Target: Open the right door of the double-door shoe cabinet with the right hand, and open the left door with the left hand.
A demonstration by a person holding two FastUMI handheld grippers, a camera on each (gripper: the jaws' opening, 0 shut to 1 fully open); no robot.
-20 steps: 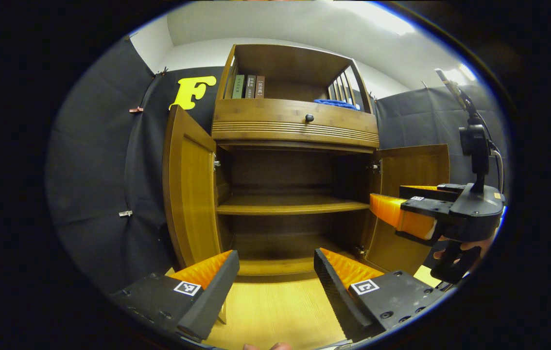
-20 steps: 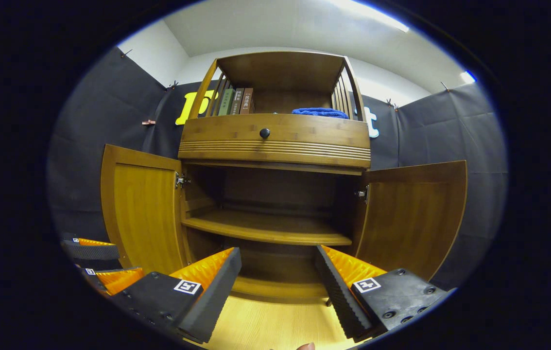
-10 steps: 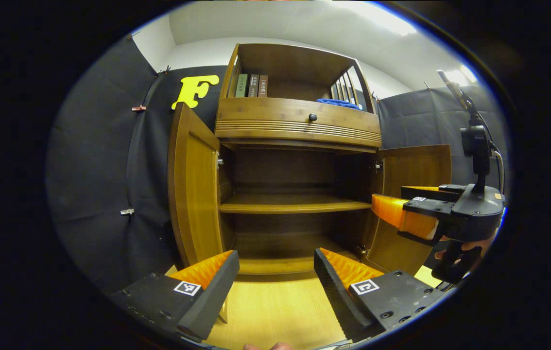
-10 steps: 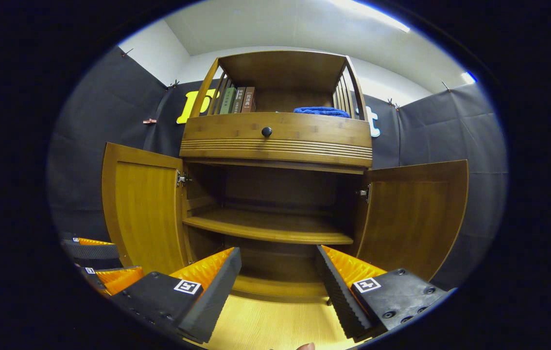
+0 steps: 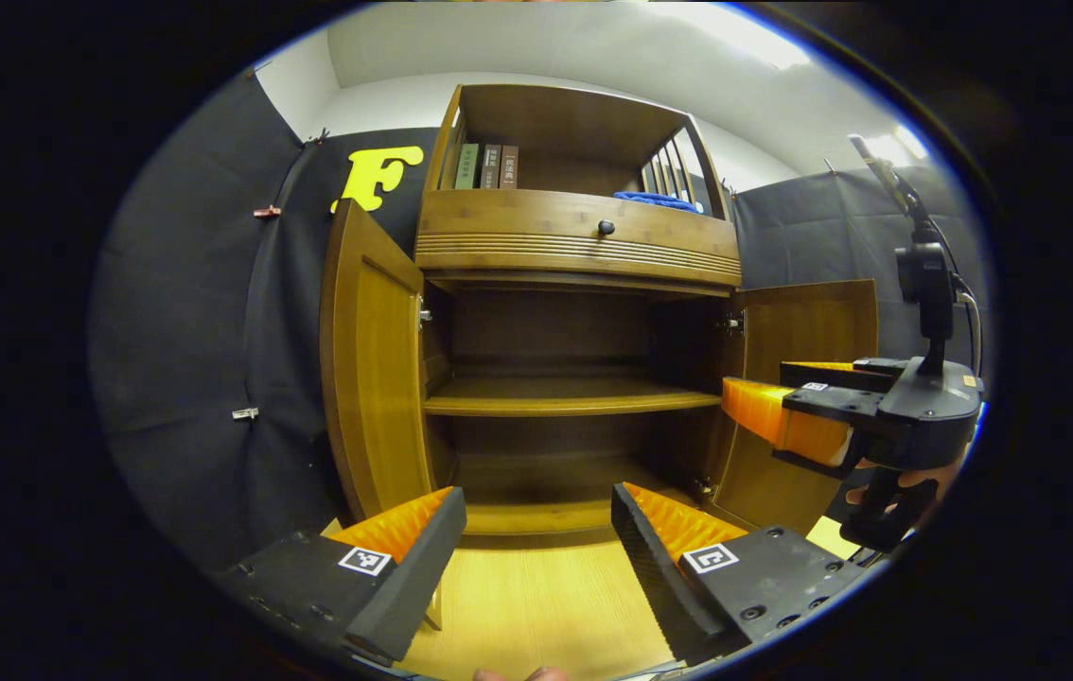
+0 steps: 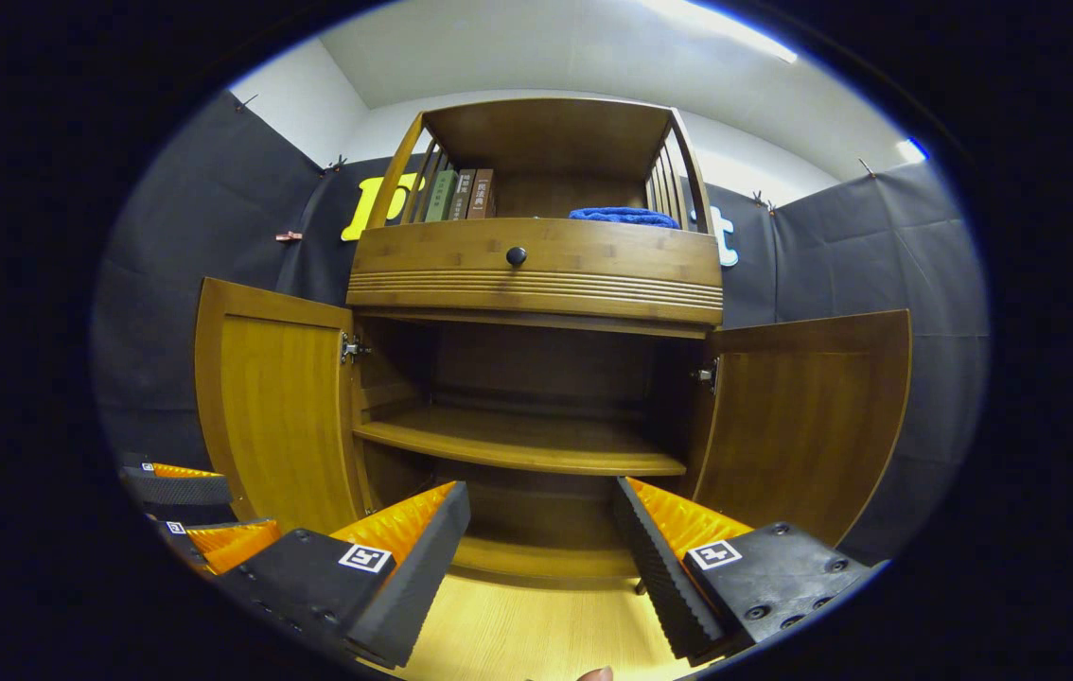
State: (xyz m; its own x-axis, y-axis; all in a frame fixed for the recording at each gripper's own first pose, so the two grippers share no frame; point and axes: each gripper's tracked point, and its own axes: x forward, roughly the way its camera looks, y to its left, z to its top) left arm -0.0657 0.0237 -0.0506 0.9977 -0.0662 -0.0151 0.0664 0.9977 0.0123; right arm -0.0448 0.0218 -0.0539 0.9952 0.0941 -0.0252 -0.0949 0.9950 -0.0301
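Standing Open: Both Doors of the Shoe Cabinet

Facing the shoe cabinet (image 6: 536, 274), I hold my left claw (image 5: 536, 530) and right claw (image 6: 541, 525) wide apart, gripping nothing, low over the pale wood floor (image 5: 536, 605). The left door (image 6: 276, 407) and right door (image 6: 801, 416) are both swung outward, baring an inner shelf (image 6: 518, 445). In the left gripper view my right claw (image 5: 764, 397) hangs just before the right door (image 5: 801, 322). Above the drawer knob (image 6: 517, 255) stand books (image 6: 461, 196) and a blue cloth (image 6: 624, 217).
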